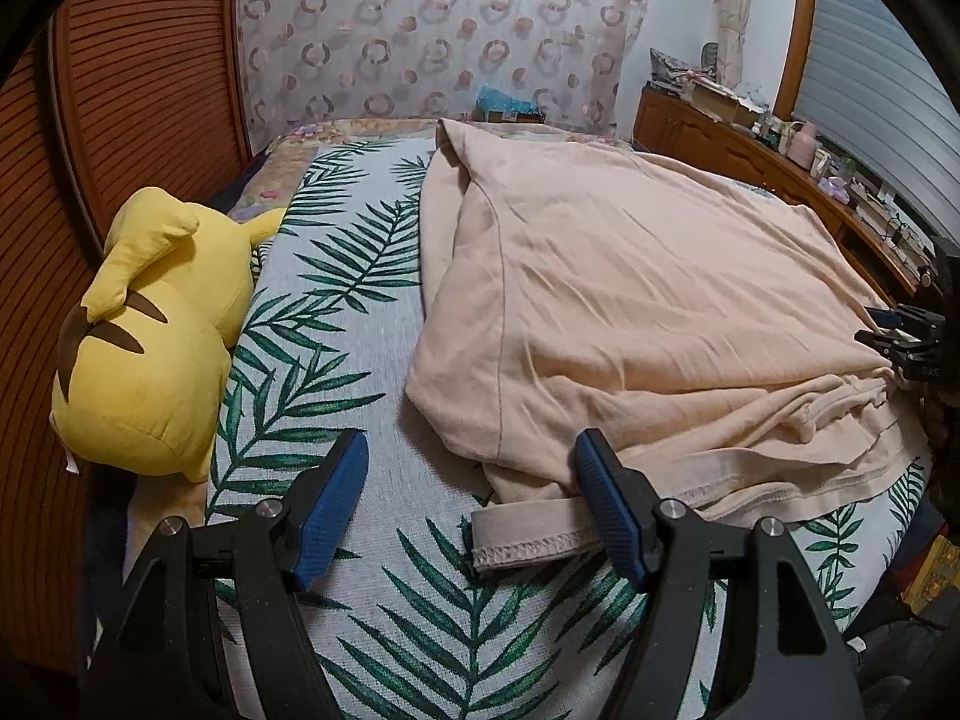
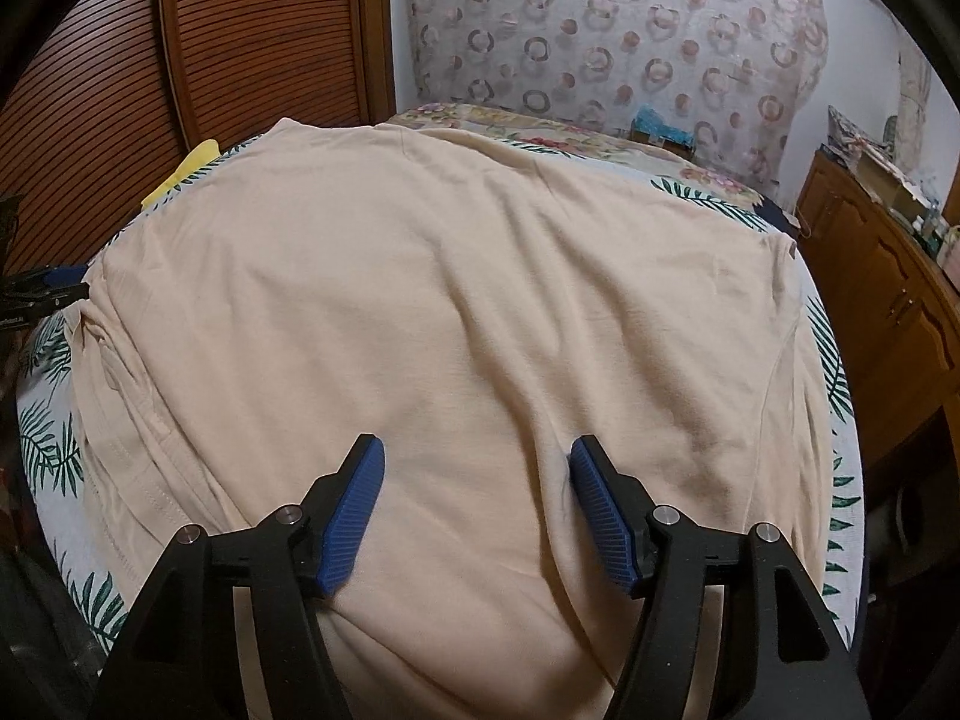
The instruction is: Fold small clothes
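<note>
A bed [image 1: 372,540] covered in a pale spread printed with green palm leaves fills both views, with a wooden slatted wardrobe behind it on the left. Spread over most of the bed lies a peach-coloured T-shirt [image 2: 456,300], the garment to be folded. Its left side appears already turned in over the body, forming a long straight edge down the middle of the bed in the left wrist view. The hem end nearest the viewer is still bunched in loose layers, and a narrow stitched strip sticks out there. By the look of it, folding is at an early stage, with the other side and the crosswise folds left to do. A yellow plush toy [image 1: 150,336] sits at the bed's left edge. The left gripper [image 1: 471,507] is spread wide and empty over the spread beside the strip. The right gripper [image 2: 477,513] is also spread wide and empty, above the shirt's near part.
</note>
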The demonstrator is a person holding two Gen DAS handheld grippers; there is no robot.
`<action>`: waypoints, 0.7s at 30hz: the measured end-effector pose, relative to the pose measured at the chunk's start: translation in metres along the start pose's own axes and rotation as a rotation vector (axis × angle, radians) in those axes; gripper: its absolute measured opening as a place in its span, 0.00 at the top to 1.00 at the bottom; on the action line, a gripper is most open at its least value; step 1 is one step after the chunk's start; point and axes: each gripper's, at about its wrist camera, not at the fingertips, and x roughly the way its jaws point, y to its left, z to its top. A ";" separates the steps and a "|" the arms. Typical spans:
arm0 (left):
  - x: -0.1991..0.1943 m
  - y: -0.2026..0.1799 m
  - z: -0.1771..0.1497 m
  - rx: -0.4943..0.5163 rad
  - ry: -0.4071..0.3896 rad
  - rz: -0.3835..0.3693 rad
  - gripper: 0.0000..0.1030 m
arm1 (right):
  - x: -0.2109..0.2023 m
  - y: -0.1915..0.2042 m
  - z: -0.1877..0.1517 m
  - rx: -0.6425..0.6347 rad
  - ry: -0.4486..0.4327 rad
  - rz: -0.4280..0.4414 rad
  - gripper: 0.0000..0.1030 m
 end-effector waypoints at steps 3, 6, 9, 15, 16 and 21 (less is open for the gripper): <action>0.000 0.001 0.001 -0.011 -0.008 -0.018 0.30 | 0.000 0.000 0.000 0.000 0.000 0.000 0.35; -0.001 -0.001 0.001 -0.012 -0.019 -0.043 0.30 | 0.000 -0.001 0.000 -0.001 0.000 0.000 0.35; 0.000 -0.005 0.001 -0.004 -0.011 -0.049 0.41 | 0.000 -0.001 -0.001 -0.001 -0.001 0.000 0.34; 0.002 -0.011 0.006 -0.011 0.001 -0.078 0.57 | -0.001 -0.001 -0.001 -0.002 -0.001 0.001 0.34; 0.003 -0.011 0.007 -0.013 0.004 -0.089 0.61 | -0.001 -0.002 -0.001 -0.003 -0.002 0.001 0.34; 0.006 -0.017 0.013 0.016 0.026 -0.096 0.91 | -0.001 -0.002 -0.001 -0.003 -0.002 0.002 0.34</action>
